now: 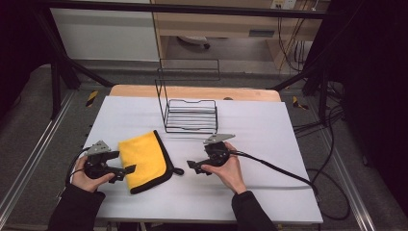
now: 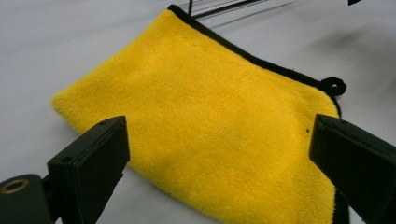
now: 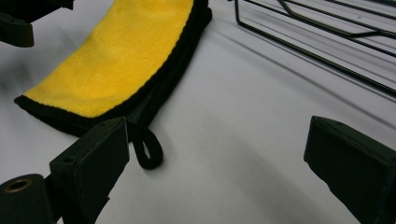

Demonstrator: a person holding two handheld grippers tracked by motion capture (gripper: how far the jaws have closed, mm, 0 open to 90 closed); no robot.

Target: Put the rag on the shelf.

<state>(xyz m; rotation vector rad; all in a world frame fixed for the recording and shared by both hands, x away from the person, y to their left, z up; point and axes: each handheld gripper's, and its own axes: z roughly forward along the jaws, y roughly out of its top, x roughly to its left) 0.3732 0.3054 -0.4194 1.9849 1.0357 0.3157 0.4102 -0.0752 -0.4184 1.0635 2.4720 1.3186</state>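
Black sleeves; black grippers, grey three-cornered plates, black cables.

The cloth in front of me is bright yellow on its face, plain and without pattern, with a black edge binding and a black hanging loop at one corner. My left gripper and my right gripper are black, each topped by a grey plate. The rack is black wire. The table cover is plain white; the table edge beyond it is light wood. My sleeves are black.
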